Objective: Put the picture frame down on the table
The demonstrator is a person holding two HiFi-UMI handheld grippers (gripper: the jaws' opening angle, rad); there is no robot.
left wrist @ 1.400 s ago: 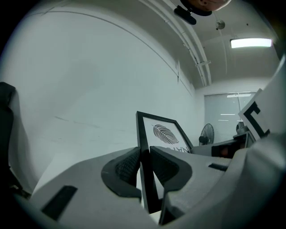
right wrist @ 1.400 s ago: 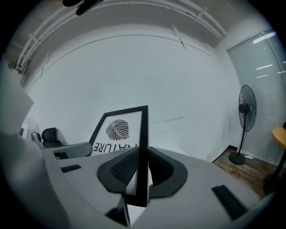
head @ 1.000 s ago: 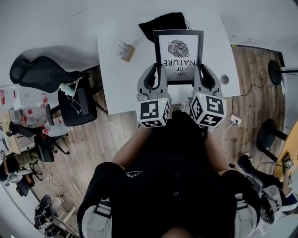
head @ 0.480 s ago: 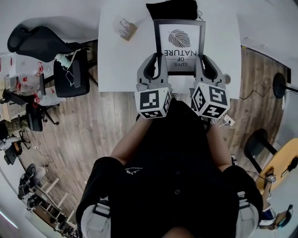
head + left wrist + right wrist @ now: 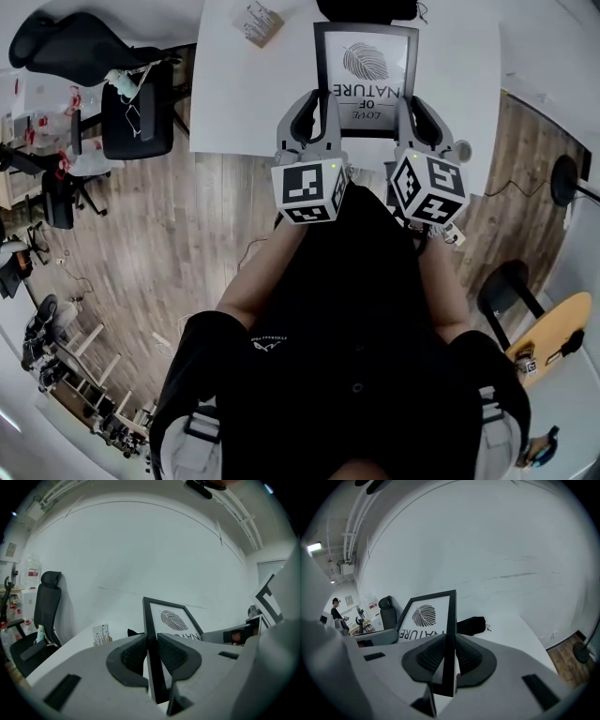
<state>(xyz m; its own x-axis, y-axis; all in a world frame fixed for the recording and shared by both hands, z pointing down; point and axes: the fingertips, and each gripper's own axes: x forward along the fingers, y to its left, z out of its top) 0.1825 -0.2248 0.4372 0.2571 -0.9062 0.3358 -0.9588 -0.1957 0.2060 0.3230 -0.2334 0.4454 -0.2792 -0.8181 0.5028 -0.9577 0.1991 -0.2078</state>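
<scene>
A black picture frame with a leaf print and the words "LOVE OF NATURE" is held over the white table. My left gripper is shut on its left side rail and my right gripper on its right side rail. The left gripper view shows that gripper with its jaws clamped on the thin black edge of the frame. The same grip shows in the right gripper view, my right gripper pinching the frame. Whether the frame's bottom edge touches the table is hidden.
A black pouch lies just beyond the frame at the table's far edge. A small card holder stands at the far left of the table. Black office chairs stand left of the table. Wooden floor surrounds it.
In the head view the table, the frame and both grippers have all slid upward. Both grippers still hold the frame as before.
</scene>
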